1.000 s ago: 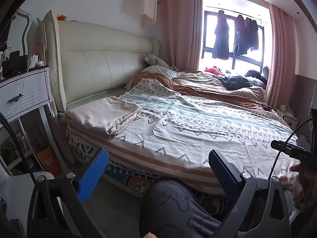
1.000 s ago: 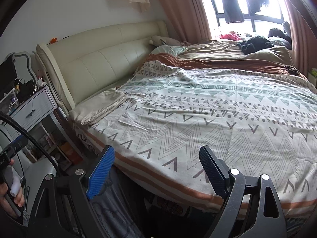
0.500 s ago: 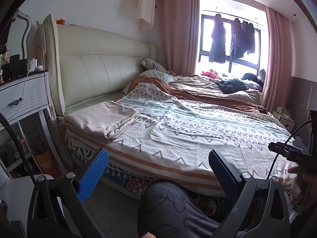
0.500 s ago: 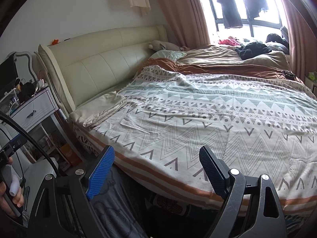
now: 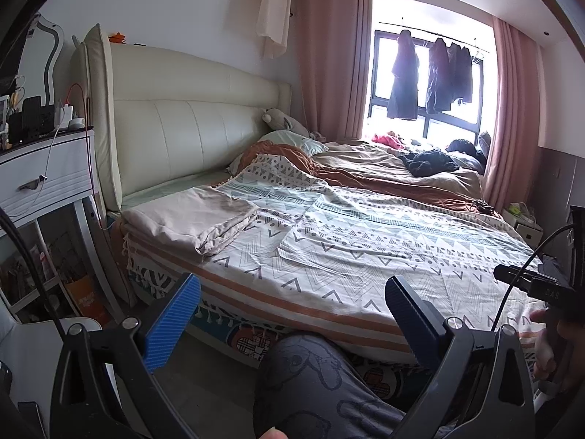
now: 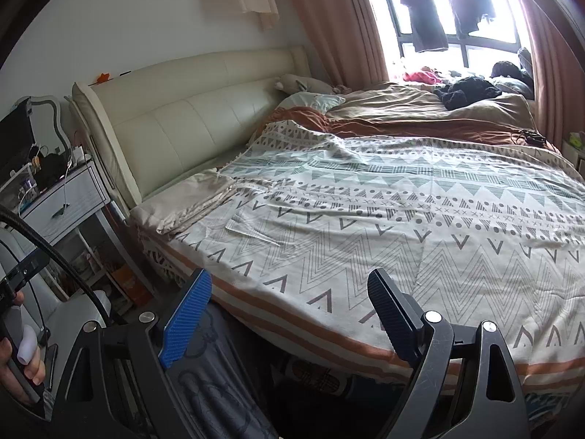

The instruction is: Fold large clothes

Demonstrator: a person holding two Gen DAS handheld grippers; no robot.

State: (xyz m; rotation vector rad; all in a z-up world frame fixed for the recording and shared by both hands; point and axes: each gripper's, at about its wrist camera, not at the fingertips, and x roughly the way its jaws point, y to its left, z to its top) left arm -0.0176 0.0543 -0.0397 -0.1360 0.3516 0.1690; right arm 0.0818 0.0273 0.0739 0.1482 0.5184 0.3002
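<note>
A folded beige cloth (image 5: 190,221) lies on the near left corner of the bed, by the headboard; it also shows in the right wrist view (image 6: 190,201). A large patterned white, grey and green spread (image 5: 365,252) covers the bed (image 6: 402,219). My left gripper (image 5: 292,311) is open and empty, held off the bed's near edge above my knee. My right gripper (image 6: 292,303) is open and empty, also short of the bed edge.
A white nightstand (image 5: 44,179) with clutter stands left of the cream headboard (image 5: 190,139). A brown duvet (image 5: 395,172) and dark clothes (image 5: 427,161) lie at the far side near the window. My knee (image 5: 310,384) is below the left gripper.
Both grippers tilted up and drew back slightly, so the bed sits lower and farther in both views. Both stay open and empty.
</note>
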